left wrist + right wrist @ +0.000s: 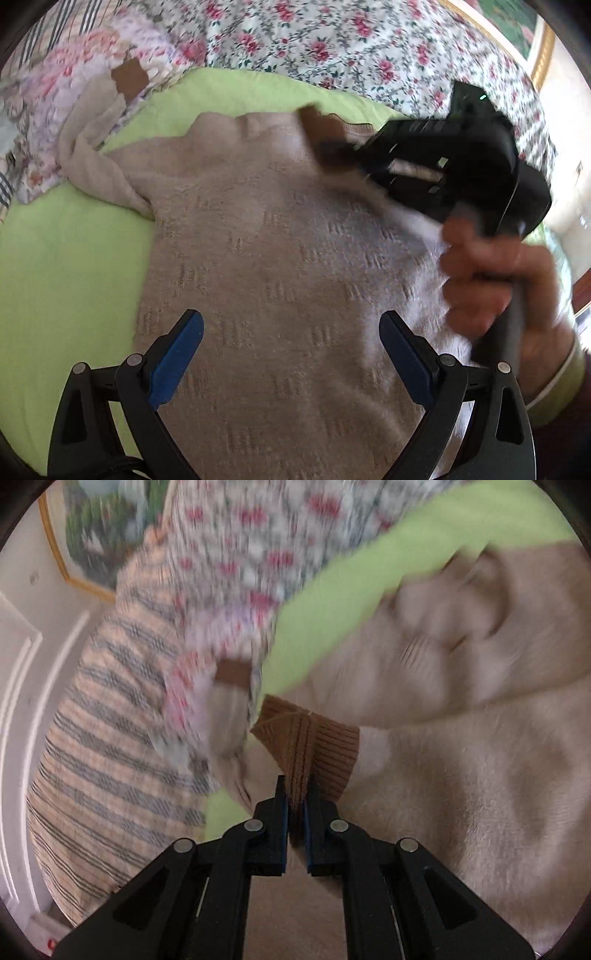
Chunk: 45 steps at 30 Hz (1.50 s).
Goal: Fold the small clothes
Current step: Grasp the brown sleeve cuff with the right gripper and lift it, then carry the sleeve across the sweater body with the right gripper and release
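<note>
A small beige knit sweater [266, 251] lies spread on a lime-green cloth [66, 258]. One sleeve [99, 166] trails off to the upper left, ending in a brown cuff [129, 75]. My left gripper [291, 354] hangs open just above the sweater's body, nothing between its blue pads. My right gripper [295, 801] is shut on the other sleeve's brown ribbed cuff [314, 738]. In the left wrist view the right gripper [332, 147] sits blurred over the sweater's upper right, the cuff [317, 125] at its tip, a hand [491, 280] gripping its handle.
A floral bedspread [332, 40] lies beyond the green cloth. A striped cloth [110, 720] and a pink patterned garment [70, 85] lie at the left. A framed picture [99, 535] hangs on the wall behind.
</note>
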{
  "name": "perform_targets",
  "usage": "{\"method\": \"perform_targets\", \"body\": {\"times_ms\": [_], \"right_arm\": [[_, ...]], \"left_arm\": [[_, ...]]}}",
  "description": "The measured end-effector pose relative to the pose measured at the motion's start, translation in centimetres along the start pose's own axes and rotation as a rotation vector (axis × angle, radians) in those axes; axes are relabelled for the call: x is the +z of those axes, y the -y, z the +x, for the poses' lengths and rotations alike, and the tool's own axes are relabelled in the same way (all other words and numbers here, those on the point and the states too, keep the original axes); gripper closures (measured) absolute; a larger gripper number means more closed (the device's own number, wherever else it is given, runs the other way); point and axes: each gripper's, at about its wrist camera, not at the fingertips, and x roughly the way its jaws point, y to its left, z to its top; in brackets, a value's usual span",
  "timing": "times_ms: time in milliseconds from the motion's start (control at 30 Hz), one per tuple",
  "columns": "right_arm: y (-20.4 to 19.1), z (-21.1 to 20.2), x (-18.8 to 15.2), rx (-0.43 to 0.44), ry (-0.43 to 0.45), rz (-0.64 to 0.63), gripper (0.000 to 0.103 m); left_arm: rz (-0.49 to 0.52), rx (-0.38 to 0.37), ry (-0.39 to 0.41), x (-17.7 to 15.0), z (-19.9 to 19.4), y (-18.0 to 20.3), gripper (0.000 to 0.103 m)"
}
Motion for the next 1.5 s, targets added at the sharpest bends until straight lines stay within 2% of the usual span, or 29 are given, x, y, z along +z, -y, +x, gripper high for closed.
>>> {"method": "perform_targets", "body": {"times_ms": [67, 133, 167, 200, 300, 400, 433, 500, 533, 567, 633, 700, 733, 767, 800, 833, 867, 1000, 1133, 1167, 1200, 1300, 1367, 1433, 1500], "right_arm": [[0.1, 0.8, -0.5, -0.027, -0.033, 0.003, 0.087], [0.6, 0.0, -0.8, -0.002, -0.035, 0.029, 0.072], [0.7, -0.8, -0.9, 0.005, -0.017, 0.038, 0.054], [1.0, -2.2, -1.1, 0.005, 0.022, 0.042, 0.044], [1.4, -7.2, -1.6, -0.029, 0.117, 0.024, 0.044], [1.6, -10.4, -2.0, -0.061, 0.165, 0.013, 0.044], [1.9, -12.1, -2.4, -0.08, 0.183, 0.007, 0.044], [2.4, -14.6, -2.9, -0.113, 0.219, 0.009, 0.044], [2.9, -16.0, -3.0, -0.136, 0.246, 0.019, 0.044], [3.4, -17.1, -3.0, -0.161, 0.27, 0.032, 0.044], [4.9, -19.4, -3.3, -0.226, 0.332, 0.067, 0.044], [6.0, -20.9, -3.1, -0.298, 0.363, 0.086, 0.044], [7.0, -21.8, -2.7, -0.369, 0.371, 0.106, 0.044], [7.7, -22.3, -2.4, -0.409, 0.374, 0.121, 0.044], [8.6, -22.7, -1.9, -0.438, 0.375, 0.134, 0.044], [9.7, -22.9, -1.2, -0.457, 0.373, 0.15, 0.044], [10.7, -22.6, -0.3, -0.471, 0.358, 0.16, 0.044], [14.0, -20.4, 2.2, -0.52, 0.291, 0.192, 0.044], [16.6, -17.2, 3.1, -0.527, 0.172, 0.203, 0.045], [16.2, -16.3, 3.3, -0.549, 0.134, 0.151, 0.074], [15.6, -16.2, 3.4, -0.583, 0.118, 0.119, 0.093], [14.4, -18.4, 3.3, -0.615, 0.184, 0.072, 0.095], [15.6, -19.4, 3.5, -0.653, 0.192, 0.083, 0.096], [17.0, -18.8, 3.4, -0.647, 0.155, 0.102, 0.096], [17.2, -18.4, 3.0, -0.689, 0.146, 0.096, 0.095]], "left_arm": [[-0.03, -0.03, -0.009, 0.9, 0.9, -0.6, 0.007], [-0.069, -0.076, -0.022, 2.2, 2.3, -1.1, 0.006], [-0.083, -0.094, -0.027, 2.8, 2.9, -1.3, 0.006], [-0.103, -0.111, -0.034, 3.6, 3.8, -1.4, 0.006], [-0.16, -0.164, -0.047, 6.1, 6.8, -1.7, 0.006], [-0.21, -0.166, -0.051, 8.3, 9.7, -2.4, 0.009], [-0.212, -0.158, -0.029, 8.7, 10.2, -2.6, 0.015], [-0.184, -0.136, 0.0, 9.2, 10.7, -2.4, 0.041], [-0.163, -0.143, -0.002, 9.4, 10.9, -2.2, 0.072], [-0.14, -0.189, -0.021, 9.5, 11.1, -1.9, 0.091], [-0.116, -0.202, 0.0, 9.5, 10.1, -1.4, 0.092], [-0.068, -0.147, 0.078, 10.2, 7.9, -1.6, 0.092], [-0.062, -0.108, 0.117, 10.5, 7.1, -2.4, 0.092], [-0.059, -0.04, 0.122, 10.8, 7.2, -3.6, 0.092], [-0.074, -0.038, 0.102, 11.0, 7.4, -4.6, 0.092], [-0.099, -0.071, 0.077, 11.0, 7.8, -5.4, 0.092], [-0.103, -0.087, 0.07, 10.9, 7.9, -5.6, 0.092], [-0.056, -0.064, 0.072, 10.3, 7.9, -4.3, 0.091], [-0.07, -0.056, 0.059, 10.0, 8.3, -4.3, 0.091], [-0.075, -0.055, 0.05, 10.0, 8.6, -4.3, 0.091], [-0.076, -0.059, 0.048, 9.8, 8.3, -4.5, 0.091], [-0.054, -0.089, 0.049, 9.8, 8.3, -3.5, 0.091], [-0.033, -0.107, 0.039, 9.8, 8.9, -2.6, 0.091], [0.003, -0.061, 0.026, 9.5, 10.0, -1.8, 0.091], [0.014, -0.038, 0.01, 9.2, 10.8, -1.9, 0.09]]}}
